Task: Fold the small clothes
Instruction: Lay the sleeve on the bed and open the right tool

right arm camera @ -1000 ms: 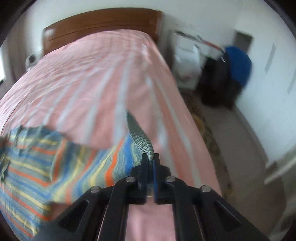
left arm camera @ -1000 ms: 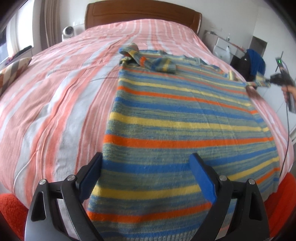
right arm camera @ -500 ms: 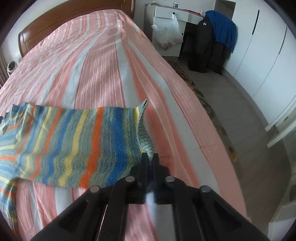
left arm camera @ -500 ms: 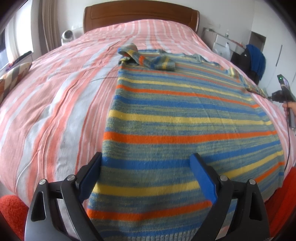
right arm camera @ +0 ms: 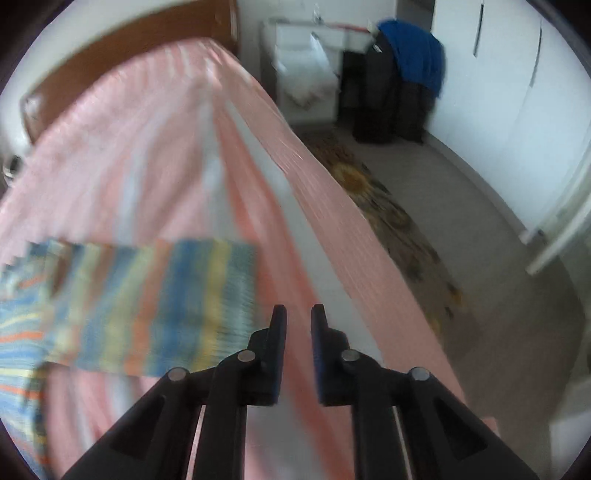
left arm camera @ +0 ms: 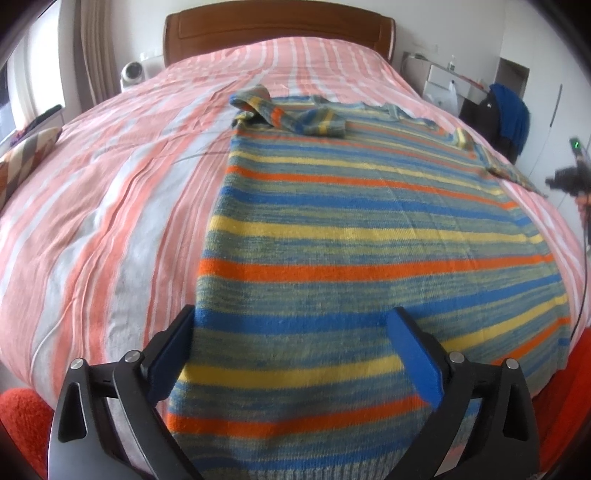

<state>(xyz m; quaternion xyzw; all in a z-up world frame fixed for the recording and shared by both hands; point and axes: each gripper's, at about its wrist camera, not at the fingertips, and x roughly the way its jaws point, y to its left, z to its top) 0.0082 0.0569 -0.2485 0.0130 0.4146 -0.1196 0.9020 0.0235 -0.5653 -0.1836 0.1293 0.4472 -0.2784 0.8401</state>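
A striped knit sweater (left arm camera: 369, 236) in blue, yellow, orange and grey-green lies flat on the bed. Its left sleeve (left arm camera: 291, 114) is bunched at the far corner. Its right sleeve (right arm camera: 155, 306) lies stretched out flat on the bedcover, blurred in the right wrist view. My left gripper (left arm camera: 291, 332) hovers over the sweater's hem, jaws wide and still opening, with only flat cloth below them. My right gripper (right arm camera: 298, 314) is just right of the sleeve's cuff; its jaws are opening, a narrow gap with nothing between them. In the left wrist view the right gripper (left arm camera: 565, 181) shows at the bed's right side.
The bed has a pink and white striped cover (left arm camera: 110, 206) and a wooden headboard (left arm camera: 277, 29). Right of the bed are a patterned rug (right arm camera: 388, 206), a white cabinet (right arm camera: 306, 66), a chair with blue and black clothes (right arm camera: 406, 70) and white wardrobe doors (right arm camera: 517, 92). A patterned cushion (left arm camera: 26, 155) lies far left.
My right gripper carried the sleeve cuff outward and down to the bed, then let it go; its jaws have parted. The sleeve now lies flat. The left gripper stayed in place.
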